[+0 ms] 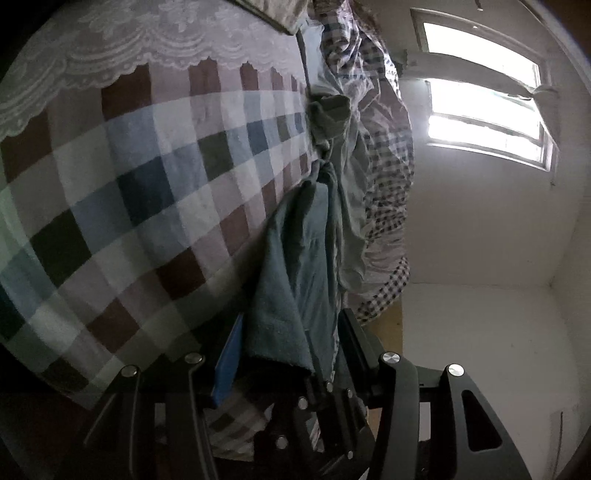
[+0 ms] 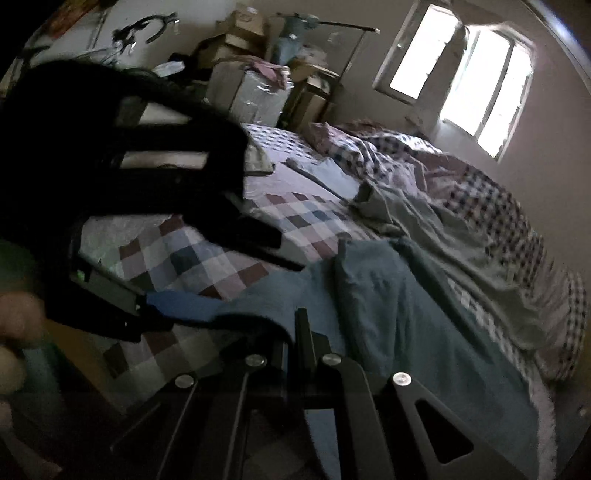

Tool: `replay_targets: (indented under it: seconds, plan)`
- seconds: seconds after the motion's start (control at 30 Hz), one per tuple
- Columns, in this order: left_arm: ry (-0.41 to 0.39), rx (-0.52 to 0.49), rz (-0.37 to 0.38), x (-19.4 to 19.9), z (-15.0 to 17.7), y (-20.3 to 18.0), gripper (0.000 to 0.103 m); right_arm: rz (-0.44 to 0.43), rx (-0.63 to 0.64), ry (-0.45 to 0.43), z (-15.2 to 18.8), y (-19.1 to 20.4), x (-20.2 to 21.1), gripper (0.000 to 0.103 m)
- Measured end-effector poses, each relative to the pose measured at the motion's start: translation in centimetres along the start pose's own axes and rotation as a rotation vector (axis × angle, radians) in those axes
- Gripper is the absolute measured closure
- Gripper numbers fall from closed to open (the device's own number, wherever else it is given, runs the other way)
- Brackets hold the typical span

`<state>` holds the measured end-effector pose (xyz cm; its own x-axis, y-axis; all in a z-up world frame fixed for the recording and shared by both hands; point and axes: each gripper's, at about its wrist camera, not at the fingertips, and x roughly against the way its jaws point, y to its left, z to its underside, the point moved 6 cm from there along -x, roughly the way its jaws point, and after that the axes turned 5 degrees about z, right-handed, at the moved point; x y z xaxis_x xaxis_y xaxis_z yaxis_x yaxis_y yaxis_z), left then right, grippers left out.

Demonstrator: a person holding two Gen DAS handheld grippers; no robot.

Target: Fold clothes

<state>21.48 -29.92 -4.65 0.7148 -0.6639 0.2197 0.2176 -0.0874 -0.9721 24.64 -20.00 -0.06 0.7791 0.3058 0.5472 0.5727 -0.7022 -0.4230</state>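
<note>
We are in a lived-in bedroom: a bed with a checked patchwork cover (image 2: 207, 254), rumpled gingham bedding (image 2: 491, 206), stacked cardboard boxes (image 2: 243, 33), a bright window (image 2: 461, 74).

Bed (image 2: 207, 258) spread with a checked cover (image 1: 147, 192) in brown, blue, grey and white squares, lace-edged white cloth (image 1: 122, 44) laid over its far end. Lying on the cover just ahead of the right hand-held gripper (image 2: 295, 325): a blue-green towel-like garment (image 2: 388, 306), rumpled, one edge reaching back to the gripper's fingers. Beyond that, further from the gripper, a pale grey-green garment (image 2: 424, 221), crumpled. Off to the gripper's right and past both, a bunched small-check quilt (image 2: 491, 206) heaped along the bed's window side.
</note>
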Motion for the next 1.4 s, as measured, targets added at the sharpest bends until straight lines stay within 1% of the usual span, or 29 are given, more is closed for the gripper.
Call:
replay_targets:
  seconds: [0.1,0.17,0.27,0.33,0.37,0.43,0.5,0.53,0.57,0.63,0.7,0.73,0.8,0.83,0.87,0.93,1.03,1.17,1.3,1.33,1.37,1.4]
  plan:
    - [0.016,0.057,-0.004,-0.1,0.3,1.3,0.049,-0.001,-0.007,0.003,-0.1,0.0,0.1,0.102]
    - [0.018,0.096,0.000,-0.1,0.3,1.8,0.049,-0.011,-0.038,0.011,-0.2,-0.3,0.0,0.102]
    - [0.023,0.131,0.029,-0.6,0.6,2.2,0.049,-0.016,-0.064,0.024,-0.1,-0.3,-0.1,0.102]
    - [0.038,0.155,0.072,-1.0,0.7,2.1,0.049,-0.020,-0.058,0.030,0.0,0.1,-0.1,0.102]
    - [0.039,0.154,0.080,-1.1,0.6,1.9,0.049,-0.020,-0.047,0.032,0.1,0.4,-0.1,0.102]
    - [0.017,0.128,0.096,-0.7,0.3,1.3,0.049,-0.019,-0.027,0.030,0.3,0.9,0.1,0.102]
    - [-0.025,0.091,0.101,-0.1,-0.2,0.7,0.052,-0.018,-0.014,0.029,0.5,1.3,0.2,0.101]
    - [-0.037,0.076,0.098,0.1,-0.4,0.5,0.062,-0.016,-0.007,0.029,0.6,1.5,0.2,0.101]
    - [-0.037,0.060,0.081,0.1,-0.5,0.4,0.080,-0.010,0.001,0.028,0.6,1.6,0.2,0.101]
    - [-0.023,0.033,0.028,0.0,-0.4,0.5,0.089,0.003,0.015,0.025,0.7,1.8,0.2,0.101]
    - [-0.020,0.024,0.005,-0.2,-0.5,0.6,0.098,0.023,0.030,0.025,0.8,1.9,0.1,0.101]
    - [-0.024,0.021,0.000,-0.1,-0.7,0.6,0.099,0.045,0.039,0.025,0.8,1.9,0.1,0.098]
    - [-0.032,0.003,0.002,0.1,-0.9,0.4,0.100,0.099,0.057,0.027,1.0,1.6,0.0,0.081]
    - [-0.033,-0.007,0.004,0.4,-0.9,0.3,0.100,0.131,0.066,0.028,1.1,1.5,-0.1,0.063]
    - [-0.032,-0.017,0.004,0.8,-0.6,0.6,0.100,0.176,0.081,0.025,1.2,1.3,-0.3,0.051]
    - [-0.022,-0.019,0.005,0.7,-0.7,0.6,0.100,0.258,0.111,0.024,1.3,0.8,-0.7,0.045]
    - [-0.019,-0.027,0.025,0.9,-0.8,0.1,0.100,0.337,0.132,0.051,1.4,-0.4,-1.8,0.044]
    - [-0.008,-0.039,0.047,0.7,-0.9,-0.7,0.101,0.376,0.118,0.089,1.5,-2.3,-3.3,0.044]
    - [0.001,-0.041,0.074,0.4,-0.9,-1.3,0.101,0.380,0.094,0.112,1.3,-3.7,-4.6,0.045]
    - [0.003,-0.043,0.085,0.5,-0.9,-1.4,0.101,0.377,0.095,0.121,1.2,-3.8,-5.0,0.049]
    - [0.005,-0.045,0.094,0.5,-0.9,-1.6,0.101,0.376,0.096,0.126,1.1,-3.9,-5.3,0.055]
    - [0.005,-0.050,0.096,0.5,-0.9,-1.7,0.101,0.371,0.094,0.135,1.1,-4.0,-5.7,0.058]
